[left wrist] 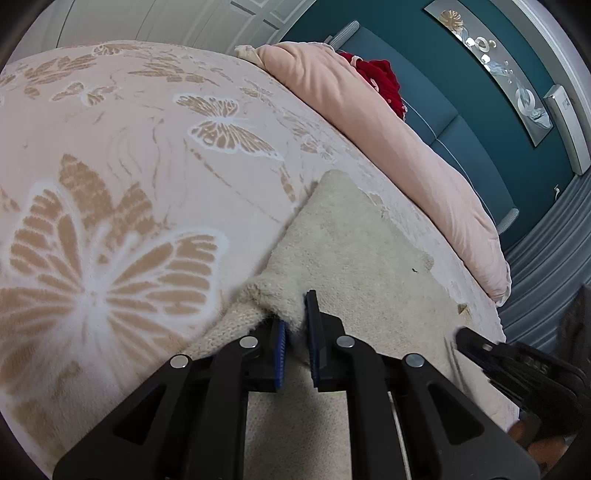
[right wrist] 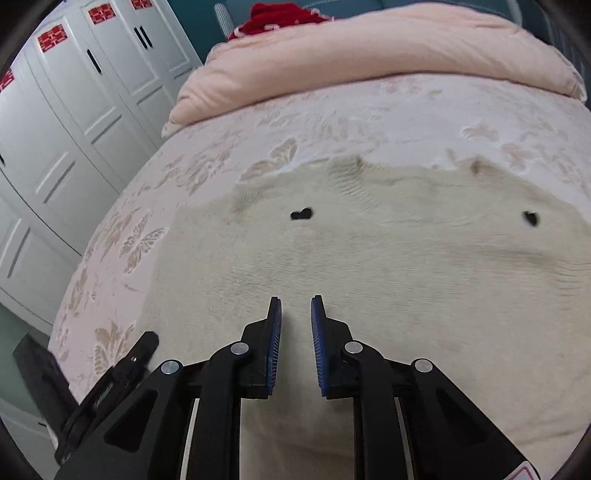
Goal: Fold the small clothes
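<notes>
A cream knitted garment (right wrist: pixel 369 266) lies spread flat on the butterfly-patterned bed cover (left wrist: pixel 110 155), with two small black heart marks (right wrist: pixel 301 214) on it. In the left wrist view my left gripper (left wrist: pixel 295 314) is shut on a bunched-up edge of the cream garment (left wrist: pixel 354 243), and the fold rises between the blue pads. My right gripper (right wrist: pixel 295 306) hangs over the lower middle of the garment with its jaws a little apart and nothing pinched between them. The left gripper's black frame (right wrist: pixel 125 365) shows at the lower left of the right wrist view.
A folded pink duvet (right wrist: pixel 369 55) lies across the head of the bed with a red garment (right wrist: pixel 280 18) behind it. White wardrobe doors (right wrist: pixel 66 129) stand to the left of the bed. A teal headboard (left wrist: pixel 461 122) and wall run behind.
</notes>
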